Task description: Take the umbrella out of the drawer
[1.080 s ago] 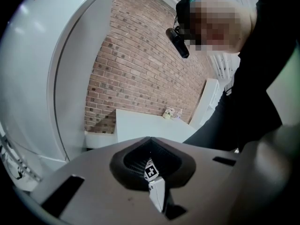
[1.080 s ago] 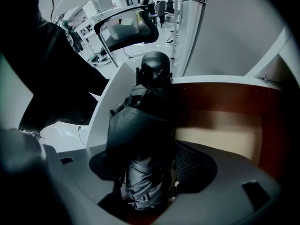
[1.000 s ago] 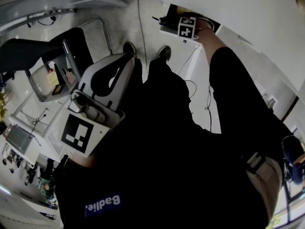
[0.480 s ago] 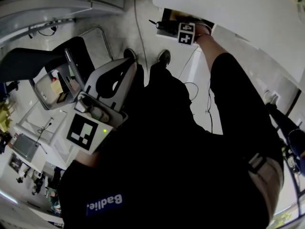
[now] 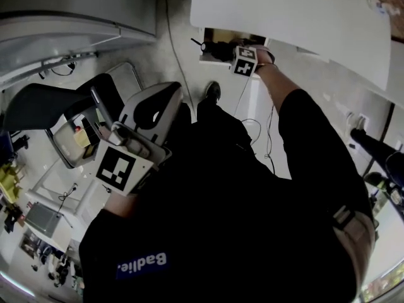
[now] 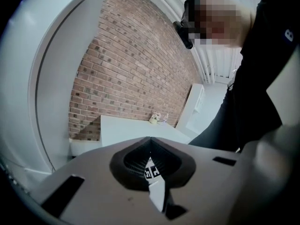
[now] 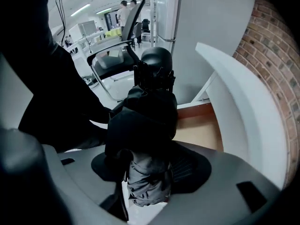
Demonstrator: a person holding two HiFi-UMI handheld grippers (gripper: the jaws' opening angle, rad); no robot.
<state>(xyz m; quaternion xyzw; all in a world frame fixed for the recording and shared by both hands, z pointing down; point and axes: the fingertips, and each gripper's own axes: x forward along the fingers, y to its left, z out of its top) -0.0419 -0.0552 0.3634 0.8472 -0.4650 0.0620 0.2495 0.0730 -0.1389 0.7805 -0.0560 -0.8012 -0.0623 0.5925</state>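
Right gripper, jaws clamped on a black folded fabric umbrella, holds it at the open wood-lined drawer just beyond the jaws. Left gripper, jaws closed on nothing, hangs aside. The lift-out looks under way; next, the umbrella likely needs carrying clear of the drawer.

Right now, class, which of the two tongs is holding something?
The right tongs, shut on the folded black umbrella; the left tongs are closed with nothing between them.
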